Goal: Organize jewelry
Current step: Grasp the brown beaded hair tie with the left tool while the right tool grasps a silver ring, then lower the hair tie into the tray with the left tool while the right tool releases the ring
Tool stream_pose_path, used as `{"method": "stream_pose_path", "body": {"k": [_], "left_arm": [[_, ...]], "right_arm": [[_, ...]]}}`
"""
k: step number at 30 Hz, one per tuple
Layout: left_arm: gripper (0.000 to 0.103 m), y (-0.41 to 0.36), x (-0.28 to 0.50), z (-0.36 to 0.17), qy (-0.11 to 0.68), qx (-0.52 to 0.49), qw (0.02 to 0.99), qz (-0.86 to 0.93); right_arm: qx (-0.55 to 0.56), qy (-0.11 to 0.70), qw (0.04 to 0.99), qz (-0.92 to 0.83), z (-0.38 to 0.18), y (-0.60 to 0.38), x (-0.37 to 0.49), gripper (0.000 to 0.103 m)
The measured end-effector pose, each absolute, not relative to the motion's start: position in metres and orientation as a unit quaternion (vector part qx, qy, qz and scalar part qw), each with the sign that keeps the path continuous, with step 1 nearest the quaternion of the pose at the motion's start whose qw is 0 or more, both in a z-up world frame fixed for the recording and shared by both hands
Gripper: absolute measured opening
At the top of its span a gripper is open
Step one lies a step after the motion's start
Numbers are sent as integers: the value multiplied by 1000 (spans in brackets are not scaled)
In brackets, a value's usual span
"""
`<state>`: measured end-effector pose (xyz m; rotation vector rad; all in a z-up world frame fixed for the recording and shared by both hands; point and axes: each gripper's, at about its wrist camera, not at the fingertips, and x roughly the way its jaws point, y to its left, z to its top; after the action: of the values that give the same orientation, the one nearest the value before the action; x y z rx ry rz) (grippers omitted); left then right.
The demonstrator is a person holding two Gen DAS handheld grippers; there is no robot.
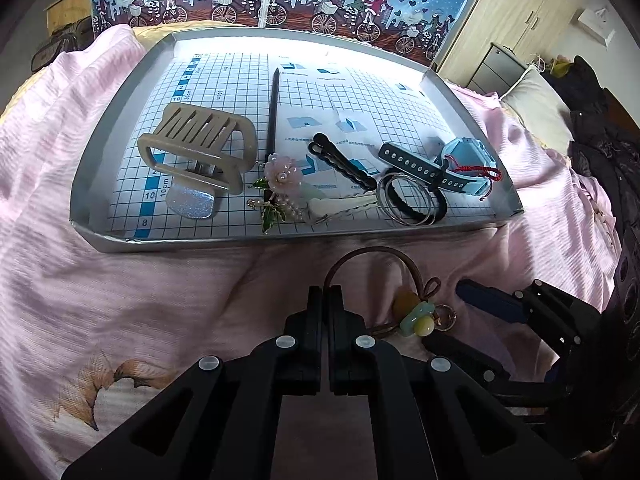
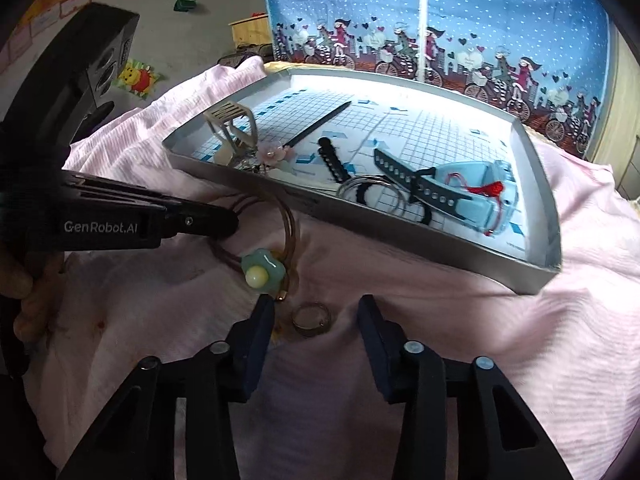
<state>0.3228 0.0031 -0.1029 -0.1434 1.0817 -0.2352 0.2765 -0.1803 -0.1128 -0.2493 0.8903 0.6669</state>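
A brown hair tie (image 1: 362,251) with a green flower bead (image 2: 262,273) lies on the pink bedspread just in front of the silver tray (image 1: 280,236). My left gripper (image 1: 325,290) is shut on its cord; in the right wrist view the same gripper (image 2: 224,222) comes in from the left. A small metal ring (image 2: 311,319) rests on the cloth between the fingers of my open right gripper (image 2: 316,312). One of its blue fingers (image 1: 492,300) shows beside the bead in the left wrist view.
The tray holds a beige claw clip (image 1: 196,144), a black hair stick with a pink flower (image 1: 274,108), a black clip (image 1: 344,162), a blue watch (image 1: 460,160), a red cord bracelet (image 1: 480,170), bangles (image 1: 404,200) and a glitter clip (image 1: 190,200). A blue printed curtain (image 2: 440,20) hangs behind.
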Motion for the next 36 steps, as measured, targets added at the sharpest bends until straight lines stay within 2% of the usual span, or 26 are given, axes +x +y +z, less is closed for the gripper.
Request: {"method": "stream_pose_path", "body": {"k": [8,10,12,23,36], "left_arm": [[1,10,326,-106,522,-74,843,-109],[1,10,326,-108,526,-75,840,-111],[1,10,326,-108,527,-74,839,-112],[1,5,326,-104,518,-58,845,-122],[1,-7,321,-80,468,-38,871,-148]], "right_arm": [[-94,456,821,330,-121,-184,285,31],[-93,457,821,329,-121,-185,285,28],[-97,456,821,329,-121,-184,283,21],[-88,435,840,313,-109,-193,281,20],[-66,394,870,288,-89,-207,284,20]]}}
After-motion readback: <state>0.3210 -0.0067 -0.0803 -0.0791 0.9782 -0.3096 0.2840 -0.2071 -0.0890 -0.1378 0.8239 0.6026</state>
